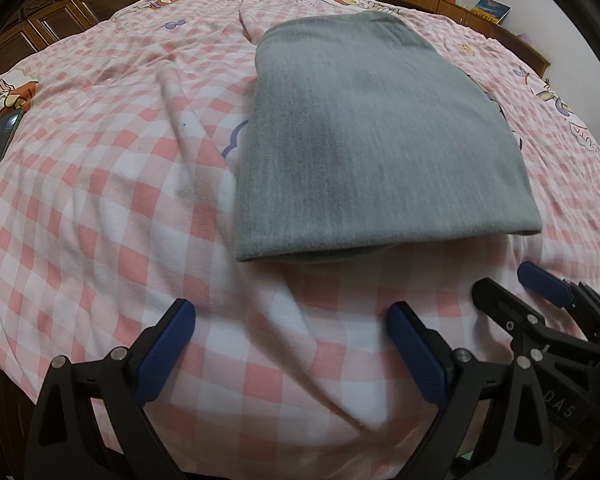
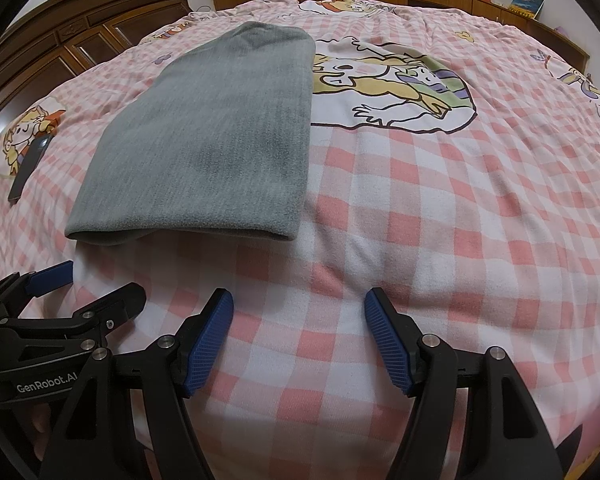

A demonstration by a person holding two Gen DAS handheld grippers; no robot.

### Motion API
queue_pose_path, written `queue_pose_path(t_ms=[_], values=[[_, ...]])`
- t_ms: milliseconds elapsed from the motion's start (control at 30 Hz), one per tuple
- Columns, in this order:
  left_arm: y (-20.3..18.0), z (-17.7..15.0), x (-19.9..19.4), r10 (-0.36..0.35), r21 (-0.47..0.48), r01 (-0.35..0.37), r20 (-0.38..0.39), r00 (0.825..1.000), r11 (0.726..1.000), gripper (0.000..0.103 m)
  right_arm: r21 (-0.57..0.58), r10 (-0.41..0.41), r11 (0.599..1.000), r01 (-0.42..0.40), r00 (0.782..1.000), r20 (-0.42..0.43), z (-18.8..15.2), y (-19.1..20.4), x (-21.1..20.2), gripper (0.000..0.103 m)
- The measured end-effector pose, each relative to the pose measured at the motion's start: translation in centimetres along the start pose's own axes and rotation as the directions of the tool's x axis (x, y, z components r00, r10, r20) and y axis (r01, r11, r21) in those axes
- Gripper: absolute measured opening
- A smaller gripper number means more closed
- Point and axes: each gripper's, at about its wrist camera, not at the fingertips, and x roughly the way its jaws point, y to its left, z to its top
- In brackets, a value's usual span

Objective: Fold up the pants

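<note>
left tongs (image 1: 290, 344) and right tongs (image 2: 298, 332) gaping empty | we are hovering short of folded grey pants (image 1: 376, 140) on bed (image 1: 100, 160) | we are aiming to pinch both near corners together

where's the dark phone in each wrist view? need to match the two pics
Left wrist view: the dark flat phone lies at the far left edge, on the pink checked bedspread, left of the folded grey knit pants.
Right wrist view: the phone lies at the left, beside the cartoon print, left of the pants.
Shared landmark: the pants' near folded edge, just beyond both open tongs.
</note>
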Motion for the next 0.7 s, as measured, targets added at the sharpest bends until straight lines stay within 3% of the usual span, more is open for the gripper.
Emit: queue_pose_path(t_ms=[700], values=[[-0.21, -0.11, -0.03, -0.001, -0.001, 0.001, -0.001, 1.000, 1.000, 0.099, 0.001, 0.001, 1.000, -0.001, 1.000, 0.000, 0.02, -0.03, -0.02, 0.070]])
